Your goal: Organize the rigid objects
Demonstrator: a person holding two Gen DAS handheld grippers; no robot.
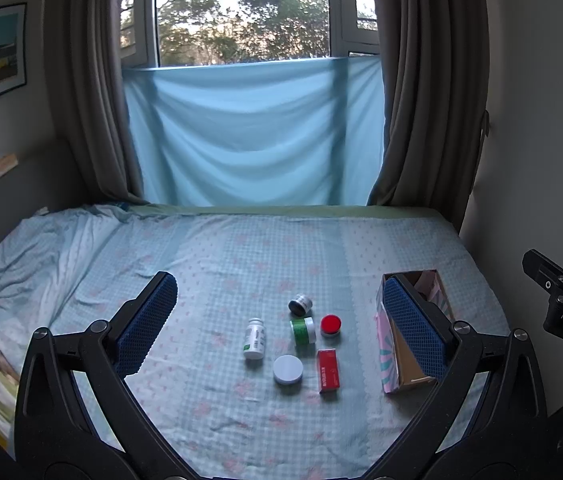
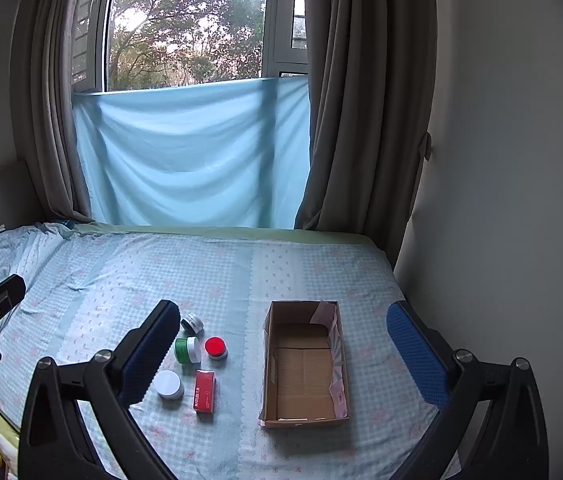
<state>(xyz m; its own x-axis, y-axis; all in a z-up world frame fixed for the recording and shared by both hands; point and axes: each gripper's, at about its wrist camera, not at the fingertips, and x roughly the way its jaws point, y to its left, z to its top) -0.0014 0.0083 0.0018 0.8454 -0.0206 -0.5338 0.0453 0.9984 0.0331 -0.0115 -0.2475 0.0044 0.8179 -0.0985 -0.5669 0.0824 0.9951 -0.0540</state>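
My left claw (image 1: 281, 320) and right claw (image 2: 281, 344) both hover spread wide, holding nothing. Between my left fingers, small jars, a white bottle (image 1: 254, 344) and a red box (image 1: 328, 371) cluster on the bed (image 1: 221, 248); the open cardboard box (image 2: 305, 364) sits just right of them.

Two wrist views angled down, sharing the bed (image 1: 241, 248) and cardboard box (image 2: 305, 364).

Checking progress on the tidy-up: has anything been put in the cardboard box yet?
No. In the right wrist view the cardboard box shows only its bare brown floor, with nothing lying inside it.
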